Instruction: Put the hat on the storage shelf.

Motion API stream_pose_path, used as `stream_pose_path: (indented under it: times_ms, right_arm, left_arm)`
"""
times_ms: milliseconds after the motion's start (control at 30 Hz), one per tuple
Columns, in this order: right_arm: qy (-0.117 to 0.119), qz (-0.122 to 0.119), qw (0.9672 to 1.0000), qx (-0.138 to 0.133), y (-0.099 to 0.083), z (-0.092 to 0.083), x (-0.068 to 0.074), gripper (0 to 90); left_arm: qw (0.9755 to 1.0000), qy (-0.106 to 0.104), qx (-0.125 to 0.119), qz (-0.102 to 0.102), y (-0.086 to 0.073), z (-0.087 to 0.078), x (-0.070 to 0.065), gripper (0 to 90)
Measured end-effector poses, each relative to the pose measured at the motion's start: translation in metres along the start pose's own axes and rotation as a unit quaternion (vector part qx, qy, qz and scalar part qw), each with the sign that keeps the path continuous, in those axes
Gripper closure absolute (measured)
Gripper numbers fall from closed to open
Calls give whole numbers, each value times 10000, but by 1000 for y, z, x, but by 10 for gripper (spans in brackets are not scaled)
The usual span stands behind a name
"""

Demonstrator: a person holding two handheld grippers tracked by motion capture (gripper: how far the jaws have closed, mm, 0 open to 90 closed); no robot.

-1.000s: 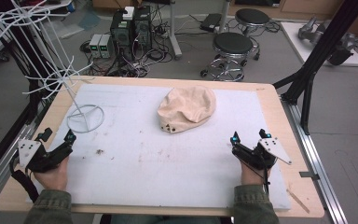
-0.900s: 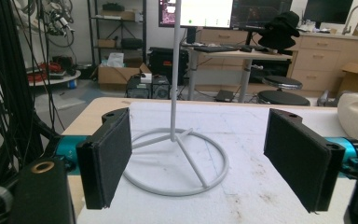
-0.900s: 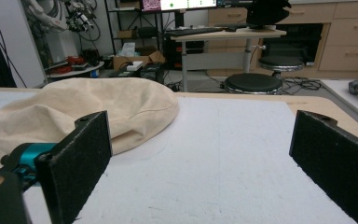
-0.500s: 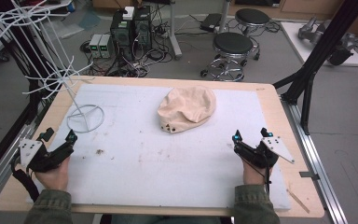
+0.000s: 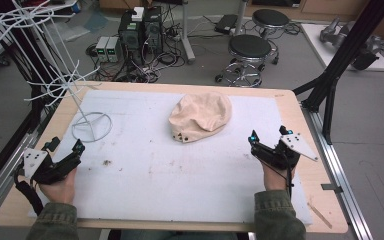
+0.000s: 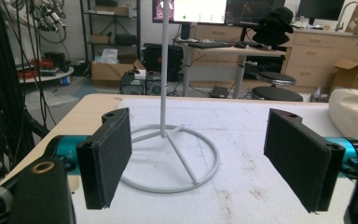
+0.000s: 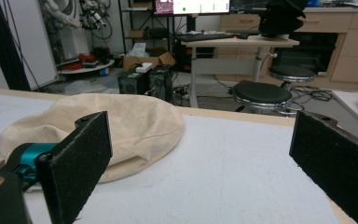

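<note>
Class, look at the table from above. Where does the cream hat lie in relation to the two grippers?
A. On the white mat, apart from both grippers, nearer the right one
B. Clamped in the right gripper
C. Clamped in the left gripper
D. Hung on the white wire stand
A: the cream hat lies flat on the white mat, and the left gripper and right gripper are both open and empty.

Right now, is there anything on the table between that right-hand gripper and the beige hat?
No. In the high view, just bare white mat lies between the right gripper and the beige hat; the right gripper view shows the same.
</note>
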State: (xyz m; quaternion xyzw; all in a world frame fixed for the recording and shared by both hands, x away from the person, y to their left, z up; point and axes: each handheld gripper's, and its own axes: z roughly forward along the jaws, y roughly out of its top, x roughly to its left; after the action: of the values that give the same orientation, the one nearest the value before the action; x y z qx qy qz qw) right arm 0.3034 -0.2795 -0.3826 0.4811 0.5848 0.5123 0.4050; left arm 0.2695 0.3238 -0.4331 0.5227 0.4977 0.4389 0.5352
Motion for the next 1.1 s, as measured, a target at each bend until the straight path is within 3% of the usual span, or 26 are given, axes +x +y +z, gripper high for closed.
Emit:
stream_pose_path:
  times_ms: [300,500,1100]
  right_arm:
    - [177,-28,9998,116,20,17,6,48]
    - [225,47,9990,376,27,31,7,48]
    - [308,140,9984,461,42,54,12,49]
  left_arm:
    - [10000,-27,16,0,-1,0,0,236]
    - [10000,-21,16,-8,-1,0,0,236]
    - [10000,-41,40,-19,-1,1,0,236]
